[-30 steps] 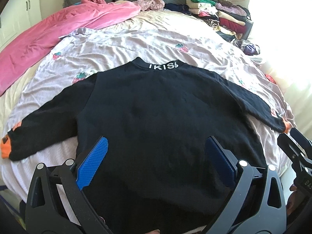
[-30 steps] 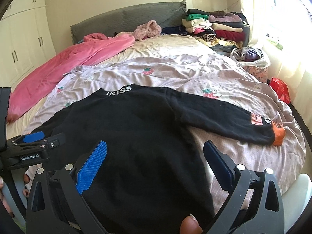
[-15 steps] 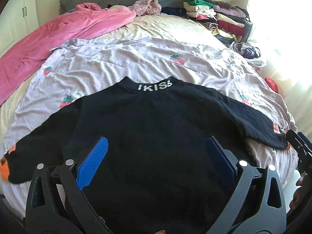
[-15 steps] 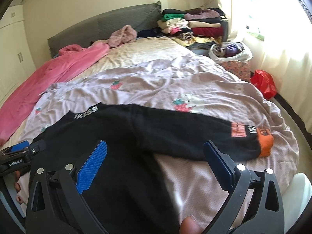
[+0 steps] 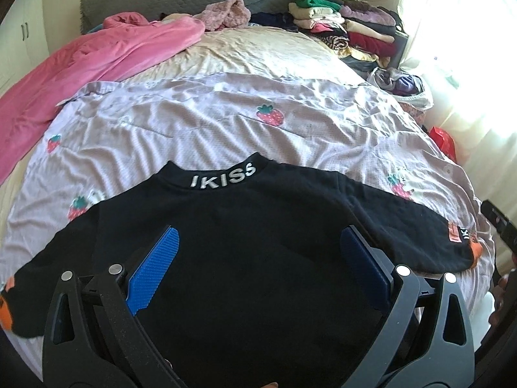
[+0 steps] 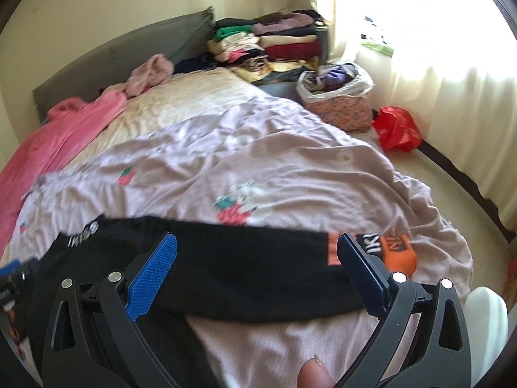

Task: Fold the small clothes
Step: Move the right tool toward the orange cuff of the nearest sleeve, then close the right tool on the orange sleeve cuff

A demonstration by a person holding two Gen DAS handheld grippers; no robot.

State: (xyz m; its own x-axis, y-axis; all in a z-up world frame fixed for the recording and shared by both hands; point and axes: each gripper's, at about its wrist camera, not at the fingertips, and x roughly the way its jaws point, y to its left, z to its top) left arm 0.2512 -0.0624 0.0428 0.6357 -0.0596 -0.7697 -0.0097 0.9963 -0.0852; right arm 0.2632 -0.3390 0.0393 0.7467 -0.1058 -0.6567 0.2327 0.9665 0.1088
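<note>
Both grippers wide open, holding nothing: right gripper (image 6: 257, 278) straddles the right sleeve (image 6: 258, 258), left gripper (image 5: 258, 271) hovers over the black top (image 5: 252, 242) lying flat on the near bed (image 5: 226, 123), so pinch near the orange cuff (image 6: 399, 255), fold sleeve inward across the body, keep torso flat.

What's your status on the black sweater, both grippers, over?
Left gripper open over the black sweater. Right gripper open above its right sleeve. Sweater flat, unfolded. Nothing in the way.
</note>
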